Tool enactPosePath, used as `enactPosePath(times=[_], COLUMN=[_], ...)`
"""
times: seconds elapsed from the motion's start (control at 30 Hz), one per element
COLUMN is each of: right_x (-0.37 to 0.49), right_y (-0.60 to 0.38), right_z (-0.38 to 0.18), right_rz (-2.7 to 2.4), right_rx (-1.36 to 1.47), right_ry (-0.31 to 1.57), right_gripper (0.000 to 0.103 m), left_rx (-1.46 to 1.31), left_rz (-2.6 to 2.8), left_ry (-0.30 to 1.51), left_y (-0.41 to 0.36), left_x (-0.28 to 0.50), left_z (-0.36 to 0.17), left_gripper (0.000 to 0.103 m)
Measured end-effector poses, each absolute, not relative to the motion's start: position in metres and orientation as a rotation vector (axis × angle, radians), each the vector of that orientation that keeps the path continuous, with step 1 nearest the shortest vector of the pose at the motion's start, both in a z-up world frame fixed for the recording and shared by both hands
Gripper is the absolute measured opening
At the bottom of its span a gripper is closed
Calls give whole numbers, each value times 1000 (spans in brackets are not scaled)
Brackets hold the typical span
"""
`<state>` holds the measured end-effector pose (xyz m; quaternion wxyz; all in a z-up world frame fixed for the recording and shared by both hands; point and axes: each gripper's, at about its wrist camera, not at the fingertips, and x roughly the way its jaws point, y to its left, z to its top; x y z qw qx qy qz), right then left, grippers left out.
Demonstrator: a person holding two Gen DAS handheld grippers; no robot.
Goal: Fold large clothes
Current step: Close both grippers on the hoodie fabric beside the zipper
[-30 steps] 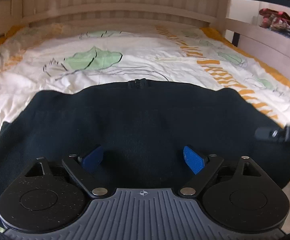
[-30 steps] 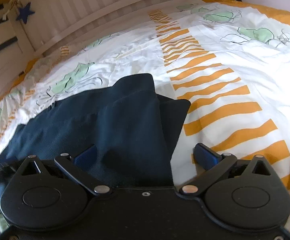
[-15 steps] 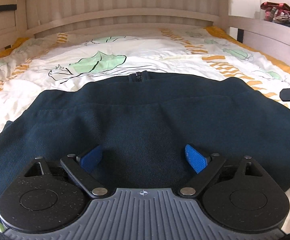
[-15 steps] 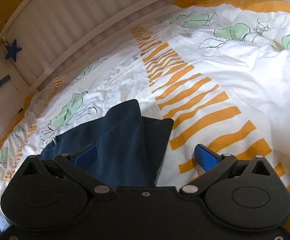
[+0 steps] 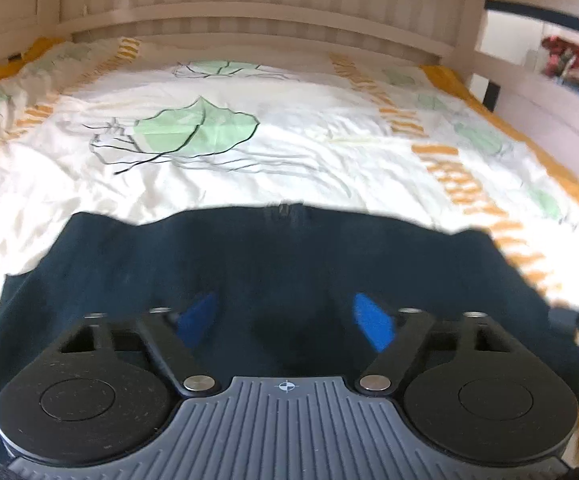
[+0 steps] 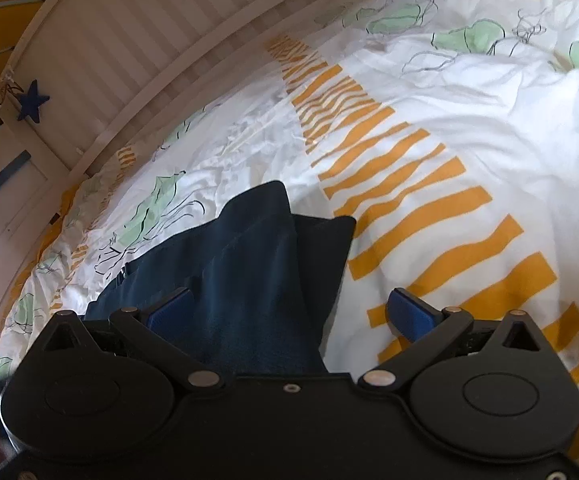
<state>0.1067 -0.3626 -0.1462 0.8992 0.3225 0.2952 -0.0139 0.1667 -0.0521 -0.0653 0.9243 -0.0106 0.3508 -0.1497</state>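
A large dark navy garment [image 5: 281, 264] lies spread on the bed, a zip end at the middle of its far edge. My left gripper [image 5: 285, 318] hovers over its near part. The blue pads stand apart and are closing, with cloth under and between them but not pinched. In the right wrist view the garment's folded right end [image 6: 257, 272] reaches between the fingers of my right gripper [image 6: 289, 310], which is open. The left pad sits over the cloth and the right pad over the duvet.
The white duvet [image 5: 289, 140] with green leaves and orange stripes covers the bed beyond and to the right of the garment [image 6: 449, 160]. A slatted wooden bed end [image 5: 249, 8] closes the far side. A blue star [image 6: 32, 100] hangs at the left post.
The left view has pulled back and blurred, and its pads stand a little closer together. The right view has rolled, so the bed now tilts more. The garment lies as before.
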Motion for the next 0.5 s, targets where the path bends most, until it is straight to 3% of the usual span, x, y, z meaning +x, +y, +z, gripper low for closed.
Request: enactPosePath(times=[0.1, 0.17, 0.5], right_x=[108, 109, 143], right_y=[-362, -362, -364], right_z=[-148, -150, -161], right_rz=[-4, 11, 248], right_rx=[697, 711, 846], right_ry=[623, 635, 746], right_gripper=[102, 102, 103], left_rx=[-99, -98, -94], left_rz=[-346, -328, -318], left_ry=[780, 816, 835], left_y=[-51, -55, -54], left_x=[192, 204, 212], left_z=[-76, -89, -98], left_gripper=[32, 26, 23])
